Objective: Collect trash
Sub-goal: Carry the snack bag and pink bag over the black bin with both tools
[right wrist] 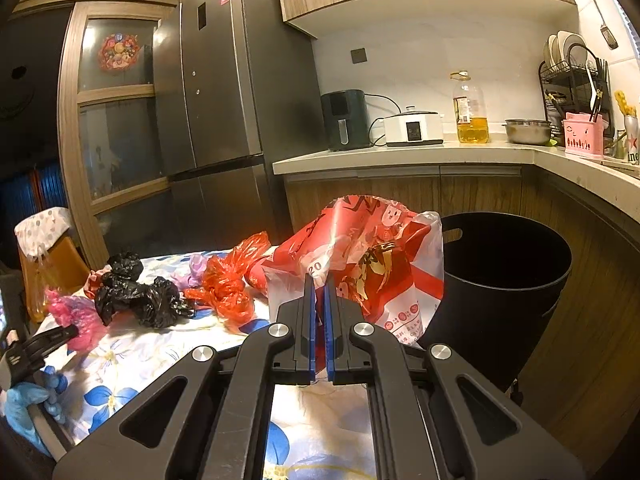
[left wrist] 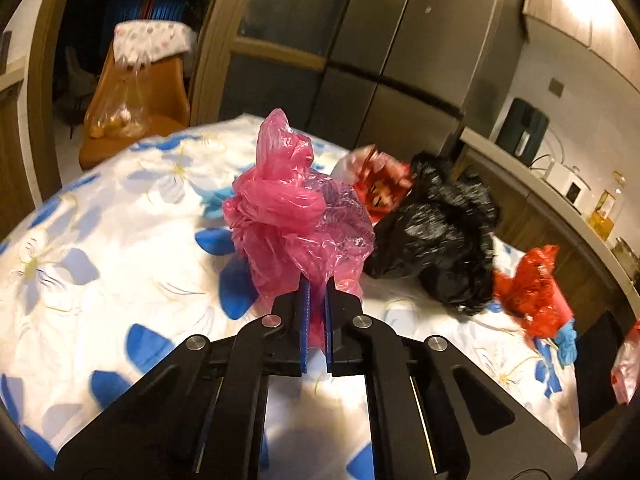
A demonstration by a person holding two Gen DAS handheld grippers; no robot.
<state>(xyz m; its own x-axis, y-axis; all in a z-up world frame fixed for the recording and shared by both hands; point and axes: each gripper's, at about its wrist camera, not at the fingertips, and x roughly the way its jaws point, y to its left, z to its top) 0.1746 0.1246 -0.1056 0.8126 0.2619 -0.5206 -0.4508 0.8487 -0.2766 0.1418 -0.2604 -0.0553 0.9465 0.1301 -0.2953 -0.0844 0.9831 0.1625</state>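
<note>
My left gripper (left wrist: 317, 280) is shut on a crumpled pink plastic bag (left wrist: 292, 208) and holds it above the floral tablecloth (left wrist: 100, 240); it also shows in the right wrist view (right wrist: 76, 316). My right gripper (right wrist: 319, 280) is shut on a red-and-white printed plastic bag (right wrist: 372, 260), held beside the black trash bin (right wrist: 504, 276). A black bag (left wrist: 440, 236) (right wrist: 136, 292), a red bag (left wrist: 532, 288) (right wrist: 228, 284) and a small purple bag (right wrist: 196, 268) lie on the table.
A grey fridge (right wrist: 224, 92) and a wood counter (right wrist: 400, 152) with an air fryer, cooker, oil bottle and dish rack stand behind. An orange chair (left wrist: 132, 92) with a hanging bag stands past the table's far edge.
</note>
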